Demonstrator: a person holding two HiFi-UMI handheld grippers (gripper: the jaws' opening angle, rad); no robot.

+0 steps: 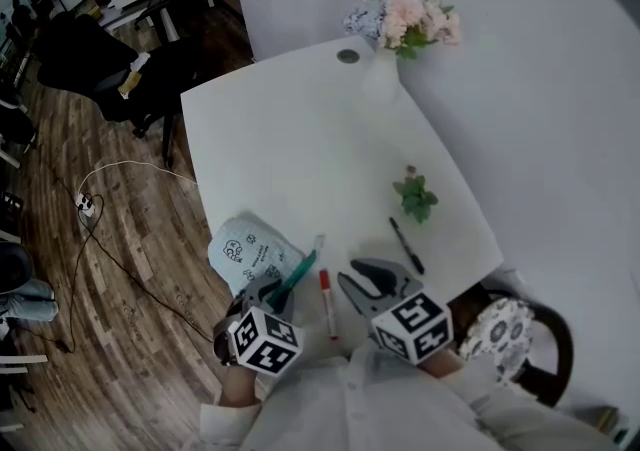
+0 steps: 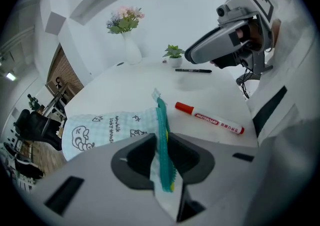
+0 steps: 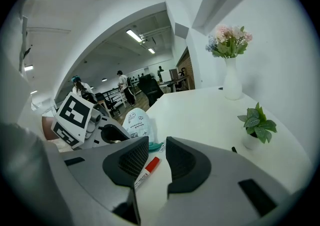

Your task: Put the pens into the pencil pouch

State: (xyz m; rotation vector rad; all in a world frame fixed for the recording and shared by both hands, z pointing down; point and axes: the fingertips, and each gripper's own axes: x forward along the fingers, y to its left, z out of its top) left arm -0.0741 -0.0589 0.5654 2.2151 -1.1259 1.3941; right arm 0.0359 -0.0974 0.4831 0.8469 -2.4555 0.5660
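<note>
The pale blue printed pencil pouch [image 1: 245,251] lies at the table's near left edge. My left gripper [image 1: 272,297] is shut on its teal zipper edge [image 2: 161,120], which stands up between the jaws [image 2: 162,147]. A white marker with a red cap [image 1: 327,301] lies just right of the pouch. In the left gripper view the marker [image 2: 210,119] rests flat on the table. A black pen [image 1: 406,244] lies farther right, near the small plant. My right gripper [image 1: 372,284] hovers open over the marker [image 3: 147,169], holding nothing.
A small potted plant [image 1: 414,196] stands beside the black pen. A white vase of flowers [image 1: 400,24] is at the far corner of the white table [image 1: 300,139]. A chair [image 1: 520,334] sits at the near right. Wooden floor with a cable lies to the left.
</note>
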